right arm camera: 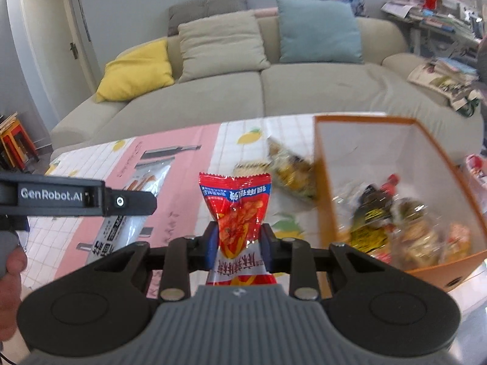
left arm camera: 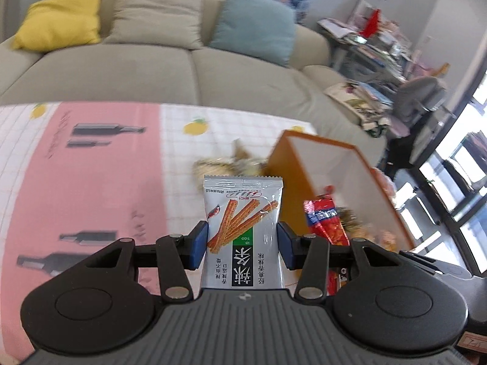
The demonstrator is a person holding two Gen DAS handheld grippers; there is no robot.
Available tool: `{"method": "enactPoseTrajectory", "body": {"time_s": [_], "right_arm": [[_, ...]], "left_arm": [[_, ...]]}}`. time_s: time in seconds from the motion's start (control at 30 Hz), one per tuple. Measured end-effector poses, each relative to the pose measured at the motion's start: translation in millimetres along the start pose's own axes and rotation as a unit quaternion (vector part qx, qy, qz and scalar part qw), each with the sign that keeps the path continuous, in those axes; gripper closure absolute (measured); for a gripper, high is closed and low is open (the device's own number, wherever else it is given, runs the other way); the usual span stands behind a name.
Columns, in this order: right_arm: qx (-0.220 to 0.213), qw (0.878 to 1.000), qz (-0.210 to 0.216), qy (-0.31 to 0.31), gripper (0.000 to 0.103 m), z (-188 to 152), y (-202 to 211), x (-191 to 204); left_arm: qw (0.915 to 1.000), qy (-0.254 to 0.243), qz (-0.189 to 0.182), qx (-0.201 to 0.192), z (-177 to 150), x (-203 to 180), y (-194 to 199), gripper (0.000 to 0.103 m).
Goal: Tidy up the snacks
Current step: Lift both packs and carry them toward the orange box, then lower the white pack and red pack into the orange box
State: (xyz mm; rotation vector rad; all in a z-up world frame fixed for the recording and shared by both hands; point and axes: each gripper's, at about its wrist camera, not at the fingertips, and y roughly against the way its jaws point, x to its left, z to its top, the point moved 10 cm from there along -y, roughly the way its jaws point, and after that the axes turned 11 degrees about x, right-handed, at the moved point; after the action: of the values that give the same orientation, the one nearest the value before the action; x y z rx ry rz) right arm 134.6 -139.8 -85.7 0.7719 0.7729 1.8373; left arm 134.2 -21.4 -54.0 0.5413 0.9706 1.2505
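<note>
The left gripper (left arm camera: 242, 245) is closed on a silver packet (left arm camera: 242, 231), its blue pads pressing both sides, held upright at lower centre of the left view above the pink-and-white tablecloth (left arm camera: 91, 188). The right gripper (right arm camera: 239, 248) pinches a red packet (right arm camera: 237, 213) around its middle, at centre of the right view; the same red packet appears right of the silver one in the left view.

An orange box (right arm camera: 324, 188) stands at right in both views, white inside, with several snacks (right arm camera: 395, 222) lying at its bottom. Two more snacks (right arm camera: 286, 167) lie on the cloth just left of the box. A sofa (right arm camera: 243, 100) with cushions fills the upper frame.
</note>
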Motion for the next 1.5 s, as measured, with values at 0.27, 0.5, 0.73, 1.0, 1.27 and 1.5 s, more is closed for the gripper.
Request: {"method": "enactPoseTrajectory", "body": {"time_s": [0.27, 0.5, 0.73, 1.0, 1.27, 1.5], "right_arm": [[-0.022, 0.999, -0.039, -0.009, 0.077, 31.9, 38.3, -58.5], [-0.014, 0.998, -0.058, -0.021, 0.076, 63.2, 51.9, -112.8], [0.013, 0.995, -0.098, -0.011, 0.077, 80.0, 31.6, -165.4], [0.063, 0.992, -0.104, -0.012, 0.076, 82.0, -18.6, -212.7], [0.110, 0.989, -0.102, -0.008, 0.076, 85.0, -75.7, -234.8], [0.148, 0.982, -0.117, 0.024, 0.076, 85.4, -120.1, -241.3]], "left_arm": [[0.9978, -0.047, -0.047, 0.001, 38.9, -69.0, -11.5, 0.049], [0.9948, -0.080, -0.055, 0.032, 58.6, -116.6, -46.5, 0.049], [0.9902, -0.091, -0.062, 0.086, 60.6, -141.1, -96.0, 0.049], [0.9856, -0.086, -0.063, 0.131, 79.7, -147.1, -149.0, 0.049], [0.9822, -0.101, -0.038, 0.154, 98.9, -151.6, -188.7, 0.049], [0.9771, -0.105, -0.028, 0.183, 110.6, -153.1, -213.2, 0.049]]}}
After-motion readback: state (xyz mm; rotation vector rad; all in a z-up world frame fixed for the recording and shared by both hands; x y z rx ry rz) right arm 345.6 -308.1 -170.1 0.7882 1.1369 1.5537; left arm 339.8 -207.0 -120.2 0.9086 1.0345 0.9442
